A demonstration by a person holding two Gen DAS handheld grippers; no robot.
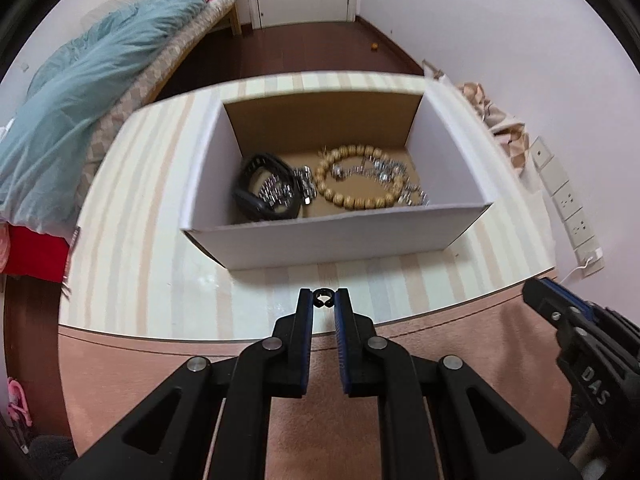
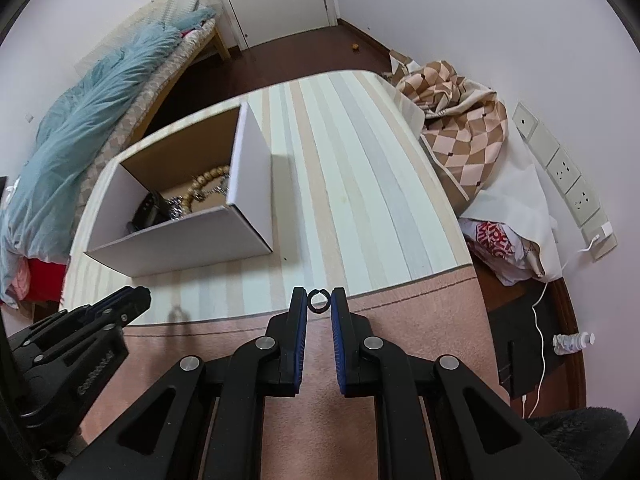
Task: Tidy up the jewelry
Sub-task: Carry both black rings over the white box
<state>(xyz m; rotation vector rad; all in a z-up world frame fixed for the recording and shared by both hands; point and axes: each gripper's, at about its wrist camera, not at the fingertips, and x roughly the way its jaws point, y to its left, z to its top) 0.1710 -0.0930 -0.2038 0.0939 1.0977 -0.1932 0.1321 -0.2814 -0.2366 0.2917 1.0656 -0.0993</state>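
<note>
Left wrist view: the left gripper pinches a small dark ring at its very tips, above the striped table and just short of the box. Inside the box lie a black band, a bead bracelet and silver chains.

Right wrist view: the right gripper clamps a second ring, again only by the fingertips, with the box well to its left.

Both grasps look shallow. A jolt or a tilt could let either ring slip, bounce off the table and roll onto the floor. Carried too low, a gripper could also catch the box's near wall.
</note>
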